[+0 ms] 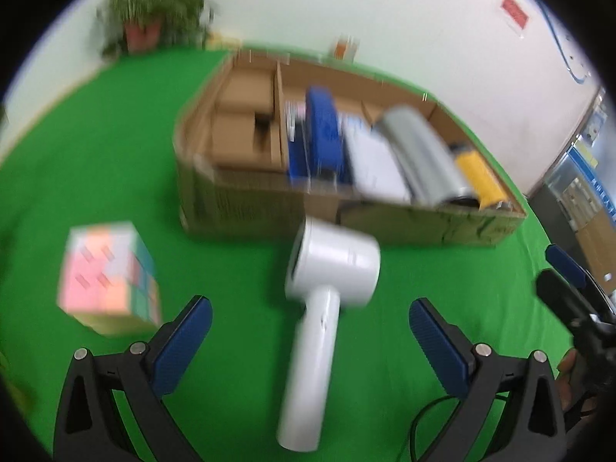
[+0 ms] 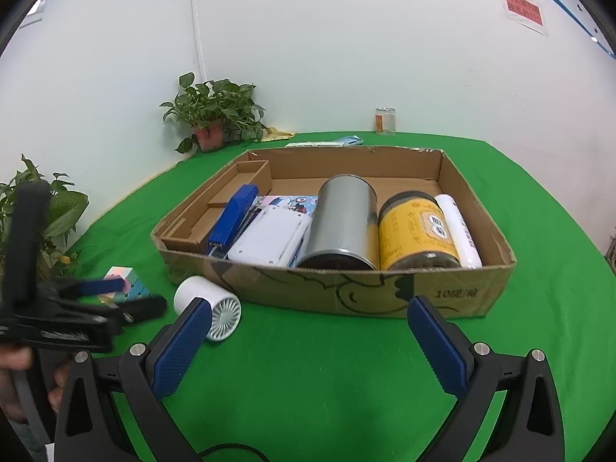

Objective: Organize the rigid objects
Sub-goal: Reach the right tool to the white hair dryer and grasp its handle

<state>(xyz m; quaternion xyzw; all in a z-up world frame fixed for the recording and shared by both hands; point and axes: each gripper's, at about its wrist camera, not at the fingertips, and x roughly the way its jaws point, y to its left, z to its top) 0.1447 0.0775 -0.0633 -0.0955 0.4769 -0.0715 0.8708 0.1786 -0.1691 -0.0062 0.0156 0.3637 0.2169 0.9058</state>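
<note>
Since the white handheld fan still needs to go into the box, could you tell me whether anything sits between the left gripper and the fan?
Nothing visible does. The left gripper is open, and the white handheld fan lies on the green cloth directly ahead, its handle between the fingers. The pastel cube sits off to the side.

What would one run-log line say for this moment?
left gripper: open, empty | right gripper: open, empty | white fan: on cloth, outside cardboard box
</note>
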